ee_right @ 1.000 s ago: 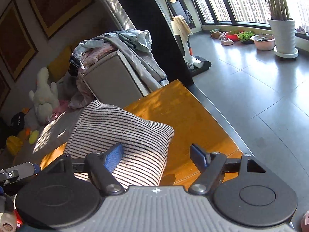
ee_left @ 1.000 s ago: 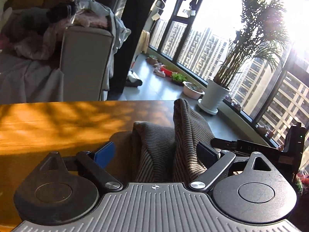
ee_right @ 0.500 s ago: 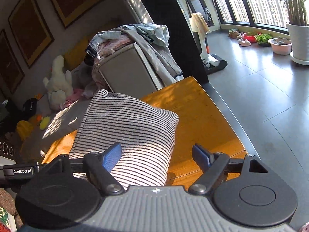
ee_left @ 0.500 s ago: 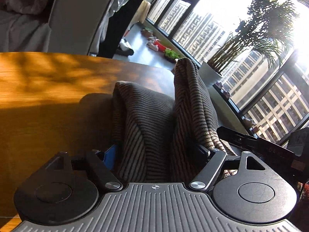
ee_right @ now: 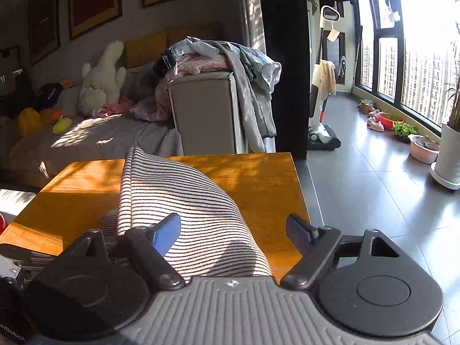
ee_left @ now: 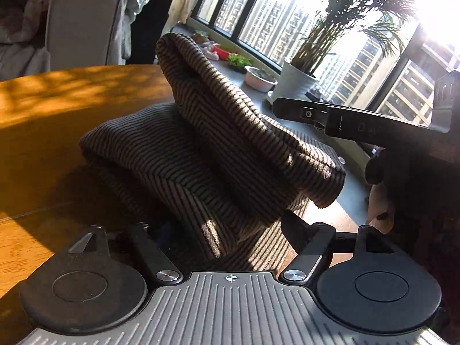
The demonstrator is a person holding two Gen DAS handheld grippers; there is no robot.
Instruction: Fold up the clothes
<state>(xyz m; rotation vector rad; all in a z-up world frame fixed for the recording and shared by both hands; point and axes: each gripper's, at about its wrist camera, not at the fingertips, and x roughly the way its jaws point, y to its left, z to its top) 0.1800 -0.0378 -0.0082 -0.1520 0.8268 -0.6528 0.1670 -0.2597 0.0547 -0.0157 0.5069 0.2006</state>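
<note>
A folded striped garment (ee_left: 207, 143) lies bunched on the wooden table (ee_left: 57, 106), with one fold raised. My left gripper (ee_left: 227, 227) is open, its jaws wide on either side of the garment's near edge; the left finger is mostly hidden by cloth. In the right wrist view the same garment (ee_right: 184, 201) lies between and under my right gripper's (ee_right: 233, 230) open jaws, the blue left pad (ee_right: 166, 230) resting against the cloth. The right gripper's body also shows in the left wrist view (ee_left: 359, 120), beyond the garment.
The table's right edge (ee_right: 302, 195) drops to a grey tiled floor. A sofa armrest piled with clothes (ee_right: 218, 66) stands behind the table. A white potted plant (ee_left: 296, 83) and bowls line the window. A floor cleaner (ee_right: 322, 115) stands by the dark pillar.
Both views have swung. The raised fold of the garment has tipped over to the right and lies lower. Both grippers stay open around the cloth.
</note>
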